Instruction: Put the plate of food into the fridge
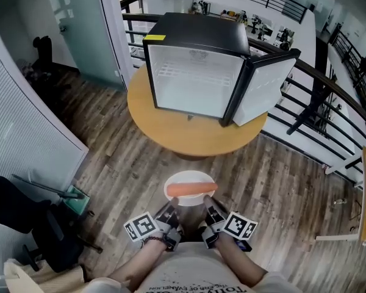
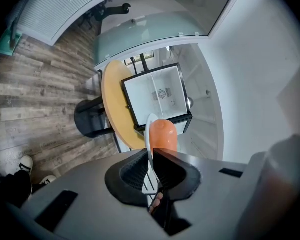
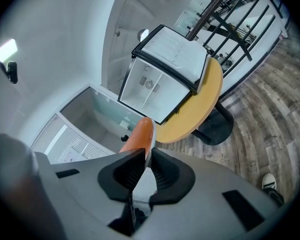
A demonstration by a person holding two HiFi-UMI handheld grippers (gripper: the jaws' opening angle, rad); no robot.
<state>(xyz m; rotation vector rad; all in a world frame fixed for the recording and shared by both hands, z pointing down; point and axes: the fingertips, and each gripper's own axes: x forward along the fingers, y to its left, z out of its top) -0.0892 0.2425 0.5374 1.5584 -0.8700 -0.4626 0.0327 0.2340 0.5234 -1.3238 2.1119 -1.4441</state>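
Note:
A white plate carrying an orange sausage-shaped food hangs in the air in front of me, above the wooden floor. My left gripper is shut on the plate's near-left rim and my right gripper is shut on its near-right rim. In the left gripper view the plate stands edge-on between the jaws with the food beside it. The right gripper view shows the same plate rim and food. The black mini fridge stands open on the round table ahead, its inside white and empty.
The round wooden table holds the fridge, whose door swings open to the right. A black railing runs behind and right of the table. A glass partition stands at far left; a chair is at lower left.

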